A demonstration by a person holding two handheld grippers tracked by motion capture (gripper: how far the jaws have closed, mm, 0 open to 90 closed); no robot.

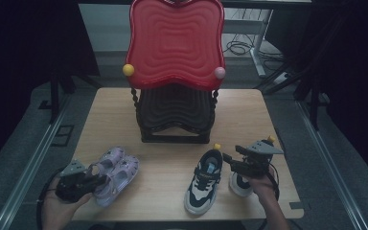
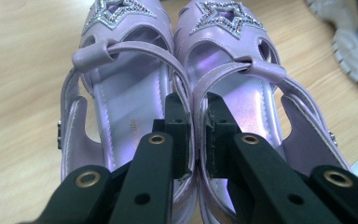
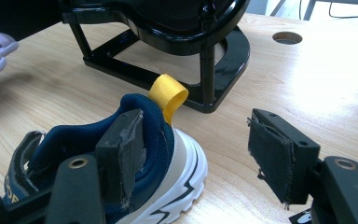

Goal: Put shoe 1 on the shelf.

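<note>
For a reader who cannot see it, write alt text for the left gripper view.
The left gripper pinches together the inner side walls of two lilac sandals, which lie side by side on a pale wooden table. Each toe bears a glittery star.

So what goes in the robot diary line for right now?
left gripper: shut on purple sandals | right gripper: open at sneaker heel

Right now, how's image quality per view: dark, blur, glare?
High view: dim, surroundings near black, soft detail, red tray brightest. Left gripper view: evenly lit, purple sandals sharp, fingers slightly soft up close. Right gripper view: bright, sneaker crisp, glossy glare on black stand, table edges bowed.
</note>
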